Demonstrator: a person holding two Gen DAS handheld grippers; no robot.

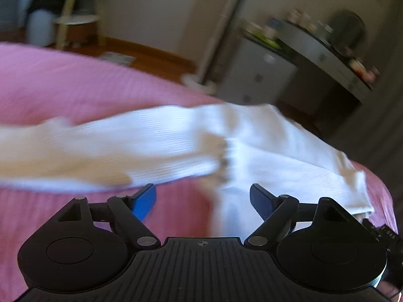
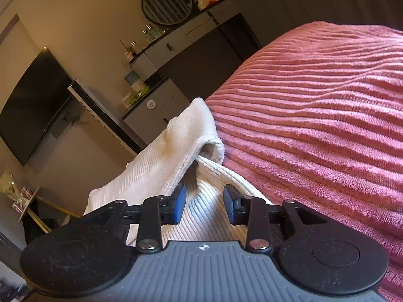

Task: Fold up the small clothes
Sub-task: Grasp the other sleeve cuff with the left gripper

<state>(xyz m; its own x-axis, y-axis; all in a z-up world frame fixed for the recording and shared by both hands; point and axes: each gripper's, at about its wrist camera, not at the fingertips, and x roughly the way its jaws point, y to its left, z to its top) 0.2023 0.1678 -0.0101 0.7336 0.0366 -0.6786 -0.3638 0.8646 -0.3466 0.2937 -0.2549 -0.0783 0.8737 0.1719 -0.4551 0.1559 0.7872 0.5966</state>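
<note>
A white ribbed garment [image 1: 264, 146] lies spread across the pink bed cover [image 1: 75, 83], blurred in the left wrist view. My left gripper [image 1: 202, 191] hovers just before its near edge, jaws wide open with nothing between them. In the right wrist view the same white garment [image 2: 156, 166] bunches up at the edge of the pink bed cover [image 2: 314, 113], one fold standing up with a hollow under it. My right gripper [image 2: 205, 191] has its jaws narrowed, and ribbed cloth fills the gap between the blue pads [image 2: 179, 206].
Beyond the bed stand a grey cabinet [image 2: 161, 108], a dark wall screen [image 2: 32, 105], a round mirror [image 2: 167, 3] and a counter with small bottles [image 1: 314, 40]. A wooden floor [image 1: 151, 60] shows past the bed's far edge.
</note>
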